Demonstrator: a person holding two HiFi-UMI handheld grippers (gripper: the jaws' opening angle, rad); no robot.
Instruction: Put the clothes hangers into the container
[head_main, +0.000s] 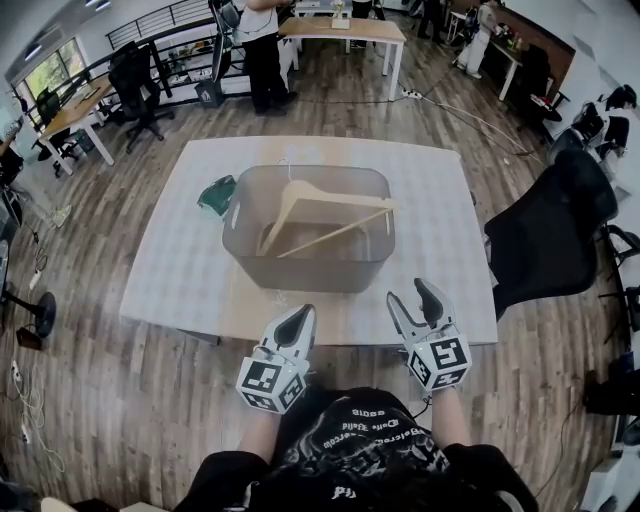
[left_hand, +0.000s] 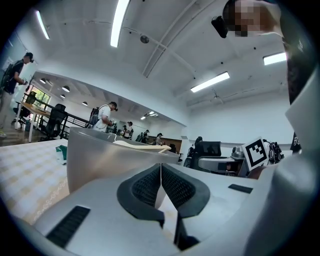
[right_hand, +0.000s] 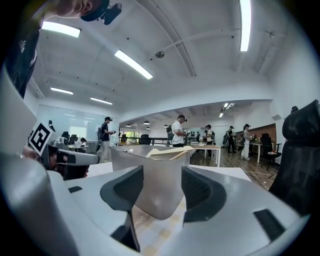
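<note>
Head view is showing the container (head_main: 305, 268) sitting near the middle of the pale surface (head_main: 170, 260), with the wooden clothes hangers (head_main: 322, 213) lying inside it, tilted, their upper ends leaning against the far and right rims. A green object (head_main: 215, 193) is lying on the surface just beside the container's left wall. Both tongs are hovering over the near edge of the surface, apart from the container.

The left tongs (head_main: 301, 318) are pointing toward the container's near left corner; in the left gripper view the left tongs (left_hand: 161, 169) are standing closed, pads together with nothing between them, and the container (left_hand: 100, 162) is rising just ahead with a hanger (left_hand: 134, 145) showing above its rim.

The right tongs (head_main: 411, 294) are standing open; in the right gripper view the pads (right_hand: 125, 187) are sitting apart and gripping nothing, framing the container's corner (right_hand: 152, 167) beyond them. A black chair (head_main: 550, 235) is standing to the right of the surface.
</note>
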